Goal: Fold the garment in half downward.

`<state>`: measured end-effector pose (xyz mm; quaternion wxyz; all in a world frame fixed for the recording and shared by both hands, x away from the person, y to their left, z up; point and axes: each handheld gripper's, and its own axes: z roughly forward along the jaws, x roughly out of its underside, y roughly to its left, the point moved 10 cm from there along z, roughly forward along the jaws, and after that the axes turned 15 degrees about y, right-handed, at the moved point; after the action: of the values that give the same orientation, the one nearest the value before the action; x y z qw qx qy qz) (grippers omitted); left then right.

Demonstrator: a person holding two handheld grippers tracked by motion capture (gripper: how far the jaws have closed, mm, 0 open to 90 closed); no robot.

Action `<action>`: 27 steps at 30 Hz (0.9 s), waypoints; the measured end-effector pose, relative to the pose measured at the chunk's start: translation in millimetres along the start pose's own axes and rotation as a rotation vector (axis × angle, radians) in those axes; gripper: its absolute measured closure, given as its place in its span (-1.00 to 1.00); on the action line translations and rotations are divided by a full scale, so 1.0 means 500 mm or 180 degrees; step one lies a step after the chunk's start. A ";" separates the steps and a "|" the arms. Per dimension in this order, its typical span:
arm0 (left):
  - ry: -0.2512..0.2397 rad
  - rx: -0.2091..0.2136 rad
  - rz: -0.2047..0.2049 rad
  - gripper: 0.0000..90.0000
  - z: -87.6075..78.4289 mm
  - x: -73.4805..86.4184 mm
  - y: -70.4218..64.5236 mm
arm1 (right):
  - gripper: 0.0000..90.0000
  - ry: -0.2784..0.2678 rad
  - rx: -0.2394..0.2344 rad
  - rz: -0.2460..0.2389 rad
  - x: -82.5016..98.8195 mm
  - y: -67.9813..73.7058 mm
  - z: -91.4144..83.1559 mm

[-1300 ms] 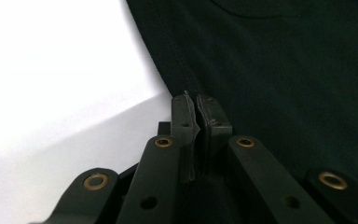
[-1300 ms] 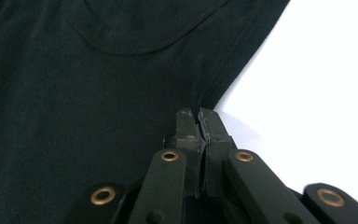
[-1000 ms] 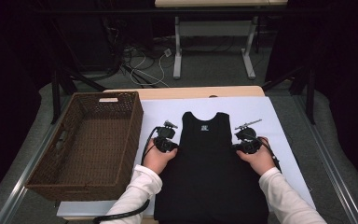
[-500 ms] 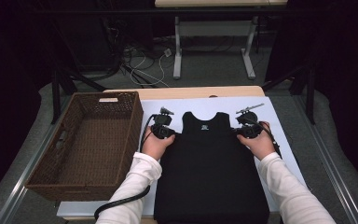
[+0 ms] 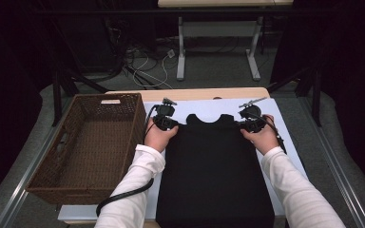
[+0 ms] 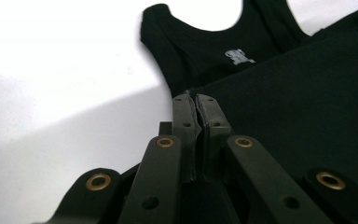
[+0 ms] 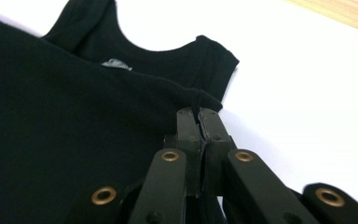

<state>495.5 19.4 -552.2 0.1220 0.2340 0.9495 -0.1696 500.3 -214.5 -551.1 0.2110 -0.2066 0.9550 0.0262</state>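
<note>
Both grippers, left [image 5: 167, 122] and right [image 5: 251, 124], pinched the top [image 5: 214, 175] by its folded edge, carrying the hem toward the neckline over the white sheet [image 5: 285, 142]. Judging from this, step 1 of folding was underway; next, lay the edge flat.

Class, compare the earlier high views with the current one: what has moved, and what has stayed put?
Both grippers, left gripper and right gripper, stayed shut on the black tank top's folded edge and carried it toward the neckline, covering the logo. The wicker basket and white sheet have not moved.
</note>
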 end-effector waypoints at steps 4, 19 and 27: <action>-0.0032 0.0049 0.0051 0.94 -0.016 0.033 -0.019 | 0.97 -0.0065 -0.0011 -0.0094 0.022 0.021 -0.024; 0.0045 0.0026 0.0329 0.94 -0.022 0.161 -0.079 | 0.96 -0.0095 -0.0150 -0.0332 0.149 0.083 -0.057; 0.0134 0.0109 0.0368 0.94 -0.014 0.231 -0.101 | 0.96 -0.0034 -0.0283 -0.0304 0.213 0.103 -0.062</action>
<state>370.9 26.5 -568.5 0.1076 0.2940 0.9338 -0.1735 379.4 -212.7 -568.8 0.2078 -0.2609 0.9408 0.0596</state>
